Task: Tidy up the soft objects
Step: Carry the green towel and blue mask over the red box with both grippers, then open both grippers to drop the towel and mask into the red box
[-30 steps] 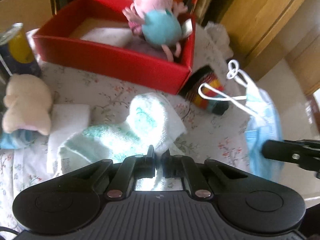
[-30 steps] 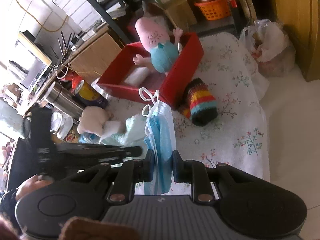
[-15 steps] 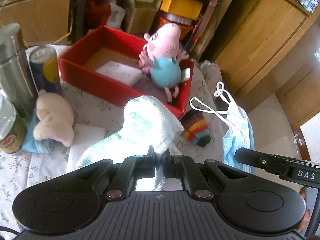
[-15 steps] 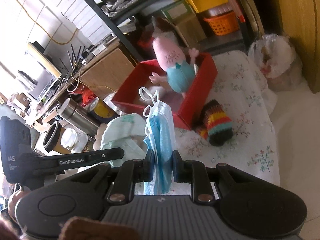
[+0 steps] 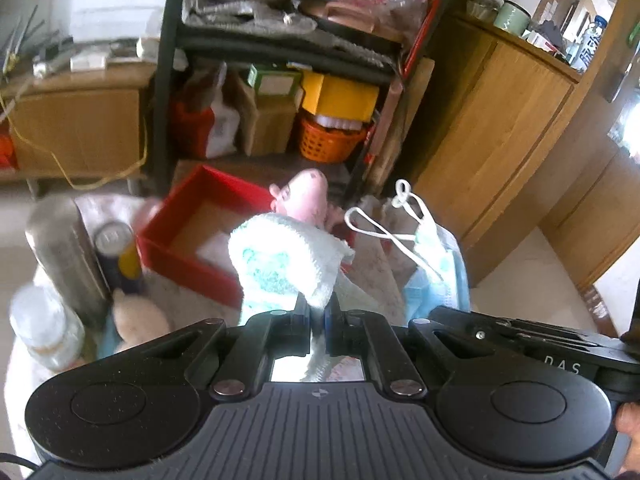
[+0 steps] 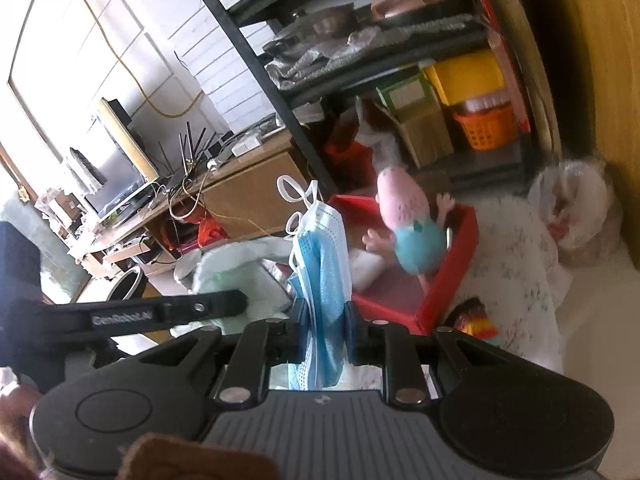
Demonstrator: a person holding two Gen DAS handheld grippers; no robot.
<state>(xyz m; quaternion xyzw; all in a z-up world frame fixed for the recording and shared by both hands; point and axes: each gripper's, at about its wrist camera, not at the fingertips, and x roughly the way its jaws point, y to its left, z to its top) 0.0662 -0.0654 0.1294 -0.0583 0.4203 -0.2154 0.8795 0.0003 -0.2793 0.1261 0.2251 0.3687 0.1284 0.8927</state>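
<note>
Lifting both soft things clear of the flowered table (image 6: 516, 240) now, way higher than a second ago.

Biggest first: the red box (image 5: 184, 248) sits on the table with the pink pig plush (image 6: 412, 220) standing in its right end, and it looks farther below the grippers than before, with the shelves behind now showing. Next, the white-and-green towel (image 5: 280, 256) hangs bunched from the left gripper (image 5: 317, 316), jaws clamped together on it; a second back it was still draped on the cloth. The blue face mask (image 6: 324, 264) dangles from the right gripper (image 6: 323, 336), pinched tight same as earlier, ear loops sticking up. Striped knit thing (image 6: 476, 320) lies on the table just beside the box's near right corner. Steel flask (image 5: 64, 256) and can (image 5: 118, 252) stand left of the box.
</note>
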